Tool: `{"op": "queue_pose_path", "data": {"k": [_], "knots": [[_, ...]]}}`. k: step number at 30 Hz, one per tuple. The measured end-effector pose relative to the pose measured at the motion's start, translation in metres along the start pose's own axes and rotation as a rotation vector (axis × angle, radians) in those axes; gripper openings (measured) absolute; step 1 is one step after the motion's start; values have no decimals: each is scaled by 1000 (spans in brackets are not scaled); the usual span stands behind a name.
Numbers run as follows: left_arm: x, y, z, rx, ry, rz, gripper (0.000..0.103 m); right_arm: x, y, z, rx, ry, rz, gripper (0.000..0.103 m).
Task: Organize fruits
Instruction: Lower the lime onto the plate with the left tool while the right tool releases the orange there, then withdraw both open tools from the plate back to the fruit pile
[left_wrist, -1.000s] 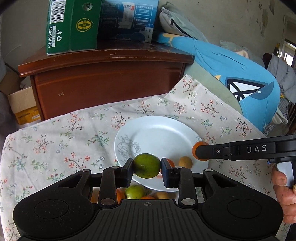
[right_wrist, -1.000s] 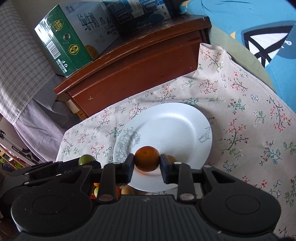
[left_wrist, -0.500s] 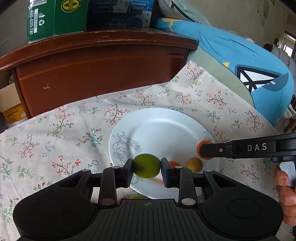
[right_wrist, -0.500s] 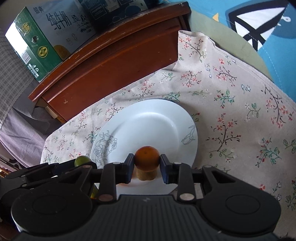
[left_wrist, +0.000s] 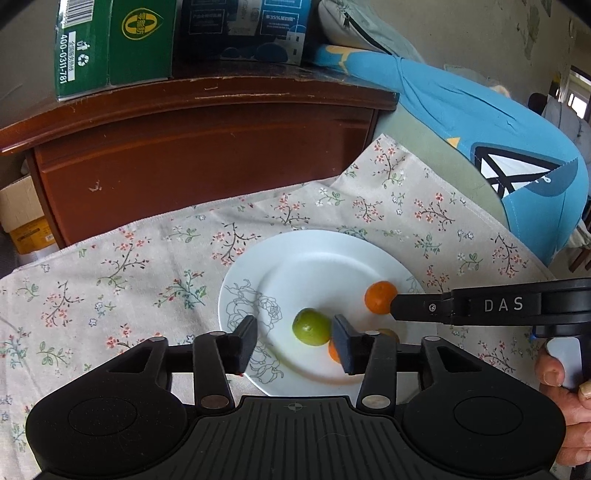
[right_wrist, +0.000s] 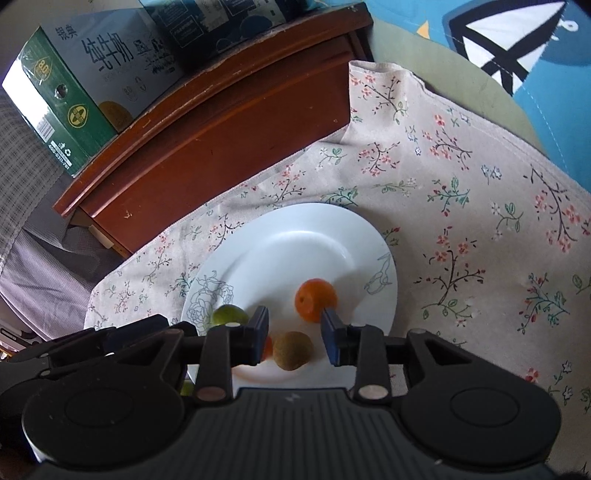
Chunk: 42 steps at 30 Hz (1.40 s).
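Fruits are being set down on the white plate (left_wrist: 314, 254): the green fruit (left_wrist: 311, 327) lies between the left gripper (left_wrist: 295, 345) jaws, which are opening and clear of it, and the orange fruit (right_wrist: 315, 300) sits just ahead of the right gripper (right_wrist: 294, 332), whose jaws are opening with its right pad apparently at the fruit. A brown fruit (right_wrist: 292, 350) and another orange one (left_wrist: 334, 350) lie on the plate under the jaws. Judged step: release; next, both grippers must back away cleanly without nudging the round fruits off the plate.
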<state>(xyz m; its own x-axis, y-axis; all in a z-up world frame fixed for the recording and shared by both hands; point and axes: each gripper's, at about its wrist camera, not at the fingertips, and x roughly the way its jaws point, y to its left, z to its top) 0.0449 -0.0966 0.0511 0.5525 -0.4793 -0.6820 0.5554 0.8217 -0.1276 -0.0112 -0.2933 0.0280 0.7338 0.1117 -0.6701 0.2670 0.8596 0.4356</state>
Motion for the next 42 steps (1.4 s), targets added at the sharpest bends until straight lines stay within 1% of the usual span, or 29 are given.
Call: {"op": "queue_pose_path", "data": {"k": [1,2,7,8,10,12,13,15,16,17,20,22,25,26,29,32,39,42], "knots": [[-2,1,1,-5,-1,11,58,-1,0,0,0,-7,5,33],[-4,2,2,-12,-1,23,63,-2,1,1,-1,-11,12,34],[-9,13,6,-41,24,41,67,-4,3,0,-6,-5,28,36],[-10,14,6,-42,26,48,71,-3,4,-1,-7,0,30,37],[-15,17,5,-40,19,67,76,-3,6,-3,-16,8,35,37],[-21,19,4,-33,7,92,77,-3,9,-4,-34,11,38,38],[-22,20,4,-33,6,98,78,-3,11,-5,-45,14,37,38],[-26,22,4,-47,0,108,84,-3,15,-8,-65,23,35,39],[-28,23,3,-57,-8,112,88,-2,16,-9,-72,28,33,41],[-29,25,2,-67,-7,107,90,-2,18,-10,-80,33,31,41],[-31,28,1,-69,14,77,90,-1,21,-15,-104,48,28,41],[-35,27,-2,-42,13,72,90,0,21,-18,-104,61,31,41],[-38,28,-4,-5,40,83,91,-2,24,-23,-113,79,47,41],[-40,28,-5,1,44,87,92,-3,26,-25,-122,79,50,41],[-48,35,-9,1,61,69,92,-7,32,-33,-150,86,63,41],[-54,43,-11,-10,70,91,92,-11,39,-41,-178,96,77,42],[-69,69,-17,-53,87,106,92,-15,50,-55,-234,107,92,42],[-74,76,-24,-42,100,144,92,-16,51,-60,-232,112,95,42]]}}
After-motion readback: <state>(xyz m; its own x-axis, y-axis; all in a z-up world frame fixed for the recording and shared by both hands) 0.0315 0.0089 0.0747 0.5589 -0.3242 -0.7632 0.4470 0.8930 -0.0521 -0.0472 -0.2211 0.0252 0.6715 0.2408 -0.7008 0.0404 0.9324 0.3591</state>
